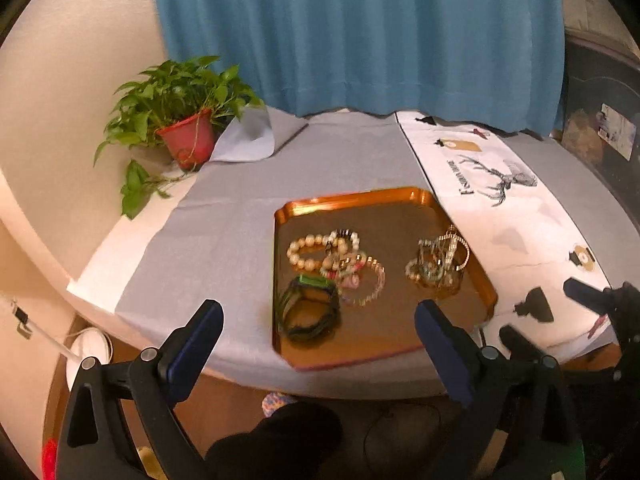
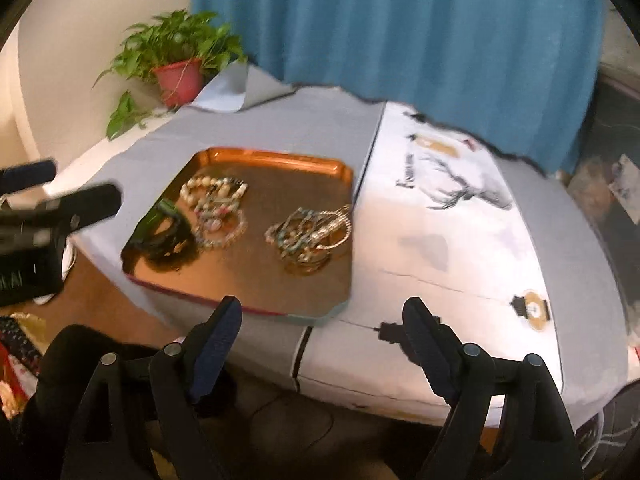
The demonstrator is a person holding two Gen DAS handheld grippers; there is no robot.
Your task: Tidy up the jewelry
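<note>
The jewelry sits in two piles on a shiny copper tray. On the left side of the tray lies a ring of big cream pearl beads, and it touches a bunch of small bead bracelets. A dark green and black bracelet lies just in front of them, nearer the tray's front edge. On the right side, well apart from these, is a tangle of gold chains close to the tray's right rim.

The tray rests on a gray cloth that covers the desk. Just beside the tray's right edge lies a white cloth with a deer drawing. A green plant in a red pot stands at the far left corner, and a blue curtain hangs behind.

The left tongs are wide open and hold nothing, above the desk's front edge. The right tongs are wide open too, and empty, near the tray's front right corner.
</note>
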